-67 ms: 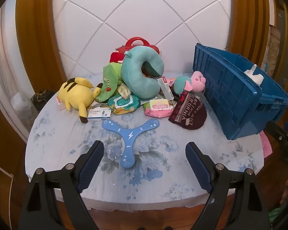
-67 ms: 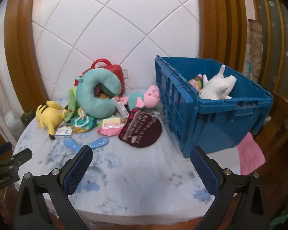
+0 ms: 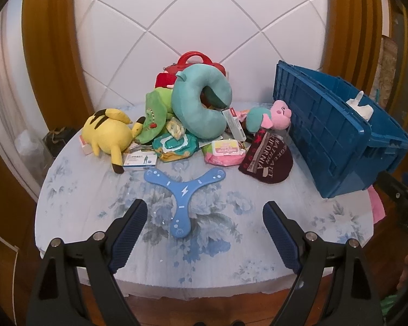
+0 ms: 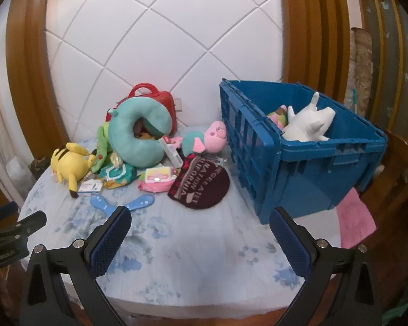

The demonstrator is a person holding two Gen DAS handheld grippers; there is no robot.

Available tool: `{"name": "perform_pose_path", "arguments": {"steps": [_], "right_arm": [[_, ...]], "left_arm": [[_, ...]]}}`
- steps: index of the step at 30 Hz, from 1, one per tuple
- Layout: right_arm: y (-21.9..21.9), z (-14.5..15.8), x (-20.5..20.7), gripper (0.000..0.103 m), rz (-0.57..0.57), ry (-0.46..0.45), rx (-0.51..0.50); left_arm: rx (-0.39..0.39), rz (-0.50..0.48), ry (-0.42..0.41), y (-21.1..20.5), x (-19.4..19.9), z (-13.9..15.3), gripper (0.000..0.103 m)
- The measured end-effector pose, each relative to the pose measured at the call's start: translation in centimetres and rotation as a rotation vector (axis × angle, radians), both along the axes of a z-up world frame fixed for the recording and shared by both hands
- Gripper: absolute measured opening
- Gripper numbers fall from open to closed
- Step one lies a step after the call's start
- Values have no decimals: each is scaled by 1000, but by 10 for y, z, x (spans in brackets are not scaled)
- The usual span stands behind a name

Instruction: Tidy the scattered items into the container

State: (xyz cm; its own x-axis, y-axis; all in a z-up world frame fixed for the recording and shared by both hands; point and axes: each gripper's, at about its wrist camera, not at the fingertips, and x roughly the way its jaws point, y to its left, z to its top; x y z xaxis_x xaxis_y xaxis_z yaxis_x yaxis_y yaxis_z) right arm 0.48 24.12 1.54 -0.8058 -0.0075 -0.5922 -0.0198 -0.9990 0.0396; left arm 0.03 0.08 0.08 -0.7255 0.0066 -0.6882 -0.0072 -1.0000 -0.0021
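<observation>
A blue crate point(image 4: 312, 179) stands on the right of the round table, with a white plush point(image 4: 307, 125) and another soft toy inside. Scattered at the back lie a yellow plush point(image 3: 106, 135), a teal neck pillow point(image 3: 201, 103), a pink pig plush point(image 3: 269, 116), a maroon beanie point(image 3: 266, 163), wipes packs point(image 3: 225, 152) and a blue three-armed boomerang point(image 3: 182, 193). My left gripper point(image 3: 204, 231) hovers open just short of the boomerang, nothing between its fingers. My right gripper point(image 4: 201, 239) is open over the table's front, empty, left of the crate's near corner.
A red bag point(image 3: 195, 65) stands behind the pile against the white quilted wall. A pink cloth point(image 4: 356, 222) lies at the table's right edge beside the crate. A floral cloth covers the table point(image 3: 231, 258). The other gripper's black body point(image 4: 11, 233) shows at the left.
</observation>
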Motion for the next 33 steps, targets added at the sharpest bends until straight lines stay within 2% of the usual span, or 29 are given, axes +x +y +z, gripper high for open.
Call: {"name": "perform_pose_path", "arguments": {"steps": [24, 33], "right_arm": [[4, 2, 2, 103, -9, 0, -1], [5, 1, 4, 103, -11, 0, -1]], "left_arm": [[-8, 6, -2, -3, 3, 0, 87], [0, 7, -10, -13, -8, 3, 87]]}}
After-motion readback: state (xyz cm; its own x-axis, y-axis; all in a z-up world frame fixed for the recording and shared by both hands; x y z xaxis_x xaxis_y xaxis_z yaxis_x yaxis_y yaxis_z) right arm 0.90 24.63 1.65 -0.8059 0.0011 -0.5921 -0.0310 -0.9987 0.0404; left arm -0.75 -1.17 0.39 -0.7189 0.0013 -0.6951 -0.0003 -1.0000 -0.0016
